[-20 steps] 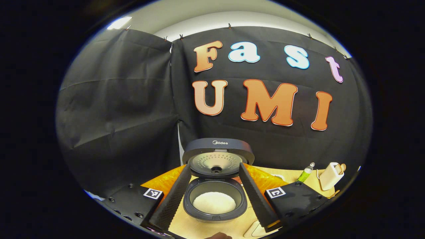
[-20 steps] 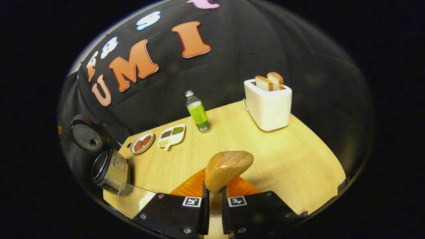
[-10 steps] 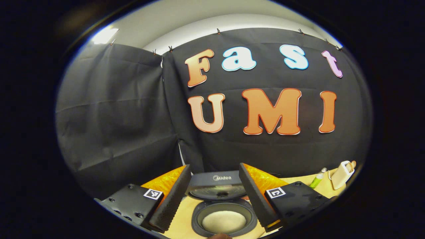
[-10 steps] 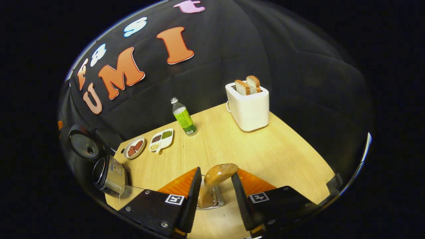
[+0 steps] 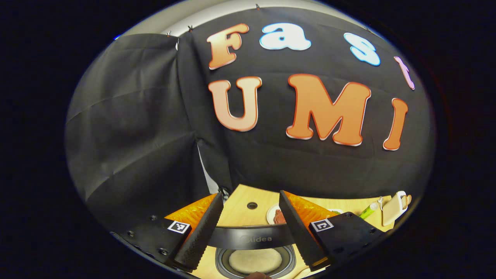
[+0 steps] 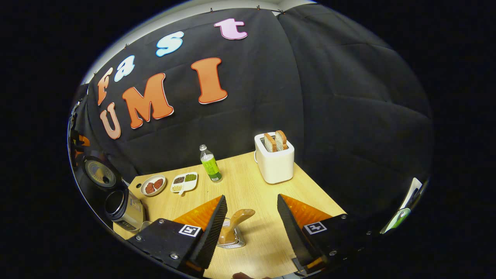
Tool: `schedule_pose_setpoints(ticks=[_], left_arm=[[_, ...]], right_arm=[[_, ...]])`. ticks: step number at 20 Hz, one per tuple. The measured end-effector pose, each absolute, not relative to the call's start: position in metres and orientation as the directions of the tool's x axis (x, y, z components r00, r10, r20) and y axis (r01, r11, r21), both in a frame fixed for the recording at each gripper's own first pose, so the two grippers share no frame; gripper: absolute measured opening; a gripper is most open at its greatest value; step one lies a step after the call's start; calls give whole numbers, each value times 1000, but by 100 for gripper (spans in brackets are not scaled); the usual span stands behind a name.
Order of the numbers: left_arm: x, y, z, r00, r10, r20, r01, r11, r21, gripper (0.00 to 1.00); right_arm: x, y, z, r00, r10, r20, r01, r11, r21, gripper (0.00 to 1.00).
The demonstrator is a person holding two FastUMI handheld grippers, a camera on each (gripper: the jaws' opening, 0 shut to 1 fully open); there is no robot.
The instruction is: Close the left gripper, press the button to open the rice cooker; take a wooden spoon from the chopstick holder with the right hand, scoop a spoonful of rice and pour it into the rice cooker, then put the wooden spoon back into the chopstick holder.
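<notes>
Right gripper view: spoon (image 6: 236, 221) back in holder (image 6: 229, 237), jaws released; left jaws released over cooker (image 5: 254, 248). Task looks finished; only withdrawal remains.

The dark grey lid (image 5: 254, 241) hides the back rim of the round dark rice cooker (image 5: 232, 267), whose front is cut off. What fills the small white divided dish (image 6: 184, 182) is too small to tell.

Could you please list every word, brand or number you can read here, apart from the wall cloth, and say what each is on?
"Midea": on the open lid of the rice cooker, left gripper view.
Label on the green bottle: too small to read.
Sticker on the rice cooker's body, right gripper view: too small to read.
</notes>
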State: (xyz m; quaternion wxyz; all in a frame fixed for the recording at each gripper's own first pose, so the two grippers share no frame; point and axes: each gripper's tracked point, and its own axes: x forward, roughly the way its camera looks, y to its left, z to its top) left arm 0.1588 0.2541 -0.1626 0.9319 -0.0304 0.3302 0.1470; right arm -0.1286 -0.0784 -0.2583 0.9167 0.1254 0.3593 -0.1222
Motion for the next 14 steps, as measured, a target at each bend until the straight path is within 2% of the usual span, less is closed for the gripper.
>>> schedule_pose_setpoints(ticks=[1,2,3,4,5,6,7,10,12,14], left_arm=[[149,248,-181,690,222,-689,-285,958,22,98],[153,248,-183,706,206,-678,-292,956,-14,94],[149,244,-191,680,187,-709,-300,953,-36,100],[145,244,-201,669,189,-719,-302,953,-31,94],[137,241,-209,649,185,-738,-296,955,-21,100],[127,236,-214,634,172,-754,-286,958,-22,95],[119,228,-219,607,149,-780,-280,959,-35,96],[71,224,-239,468,107,-877,-286,958,-35,99],[55,206,-277,397,79,-914,-270,962,-34,98],[32,208,-277,319,61,-946,-261,965,-26,100]], right_arm=[[-130,-80,-257,714,-138,-686,316,938,140,81],[-132,-82,-256,712,-145,-687,323,937,137,81],[-134,-82,-257,710,-146,-689,327,935,138,81],[-135,-83,-258,706,-147,-693,330,934,139,81],[-137,-82,-259,704,-142,-696,329,934,142,81],[-138,-80,-261,702,-137,-699,325,935,143,81],[-138,-78,-263,700,-131,-702,317,938,141,81],[-133,-72,-263,706,-114,-699,293,946,142,81],[-130,-65,-263,709,-95,-699,276,949,150,81],[-127,-60,-266,709,-81,-700,259,954,153,81]])
